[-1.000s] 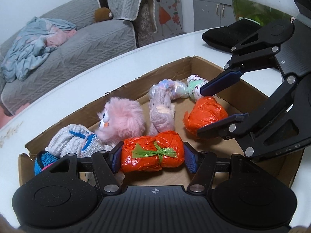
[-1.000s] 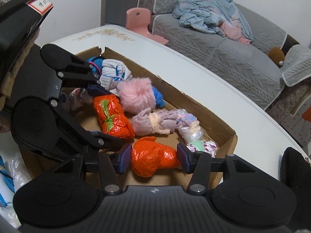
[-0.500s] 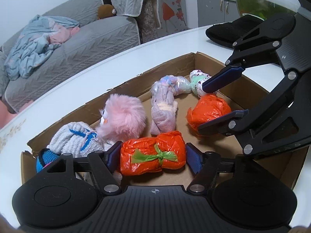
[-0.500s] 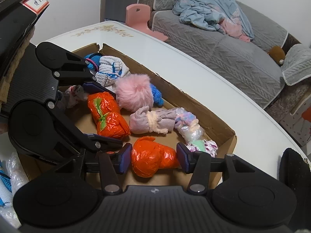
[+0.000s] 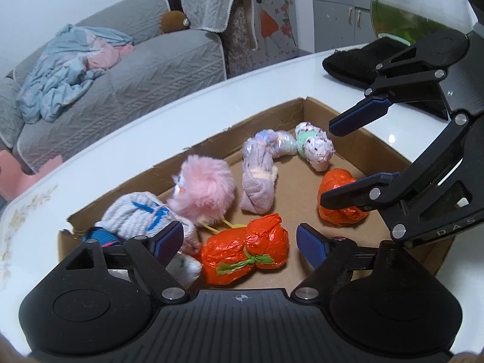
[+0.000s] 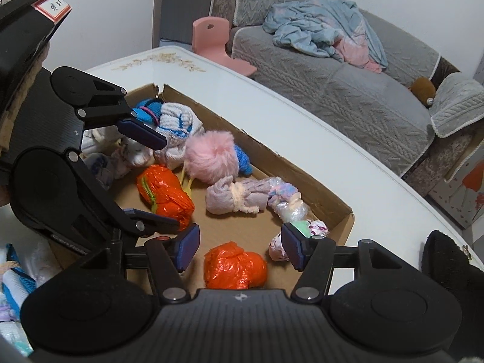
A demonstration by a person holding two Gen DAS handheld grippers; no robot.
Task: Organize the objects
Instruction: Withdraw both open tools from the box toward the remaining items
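Note:
A shallow cardboard box (image 5: 193,154) (image 6: 345,211) on a white table holds several small bundles. My left gripper (image 5: 240,243) is open around an orange bundle tied with green (image 5: 245,252) (image 6: 165,192), lying on the box floor. My right gripper (image 6: 240,246) (image 5: 341,161) is open around a second orange bundle (image 6: 236,266) (image 5: 340,199), also on the floor. A pink fluffy toy (image 5: 204,189) (image 6: 210,155), a lilac cloth roll (image 5: 258,178) (image 6: 234,198), pastel wrapped bundles (image 5: 313,146) (image 6: 287,202) and a white-blue knitted bundle (image 5: 142,214) (image 6: 178,124) lie behind.
A black cloth (image 5: 360,63) and a glass bowl with green water (image 5: 414,9) stand at the table's far right. A grey sofa (image 5: 121,57) (image 6: 332,69) with a blue blanket and a pink stool (image 6: 214,42) are beyond the table. More bundles lie left of the box (image 6: 15,284).
Both grippers have opened and let go of their orange bundles, which now rest on the box floor. Both have drawn back and up a little.

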